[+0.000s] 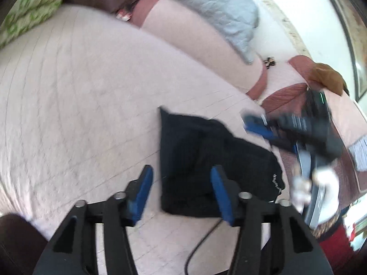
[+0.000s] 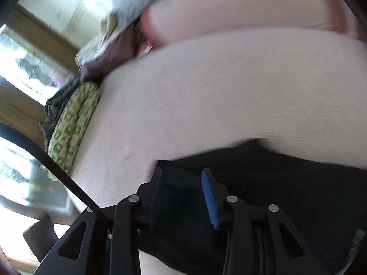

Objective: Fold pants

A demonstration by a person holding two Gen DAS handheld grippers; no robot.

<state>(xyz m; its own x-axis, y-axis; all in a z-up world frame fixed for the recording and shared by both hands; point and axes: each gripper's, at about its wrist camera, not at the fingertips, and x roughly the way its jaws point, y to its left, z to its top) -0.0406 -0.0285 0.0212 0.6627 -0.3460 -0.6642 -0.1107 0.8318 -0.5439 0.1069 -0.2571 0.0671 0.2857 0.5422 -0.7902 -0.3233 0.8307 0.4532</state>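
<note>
Both grippers hang with fingers spread, gripping nothing: the left gripper point(image 1: 181, 190) above the near edge of the pants, the right gripper point(image 2: 182, 194) over dark cloth. Beneath lies a pale quilted bed point(image 1: 80, 96). On it the black pants point(image 1: 206, 167) sit folded into a compact bundle, long axis running away from the left camera.

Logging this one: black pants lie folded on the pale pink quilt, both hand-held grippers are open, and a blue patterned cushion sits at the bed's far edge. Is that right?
Not quite: the cushion is green patterned, not blue, as the right wrist view shows. The rest holds: the black pants lie folded on the pale pink quilt, and the left hand-held gripper and right hand-held gripper are both open.
</note>
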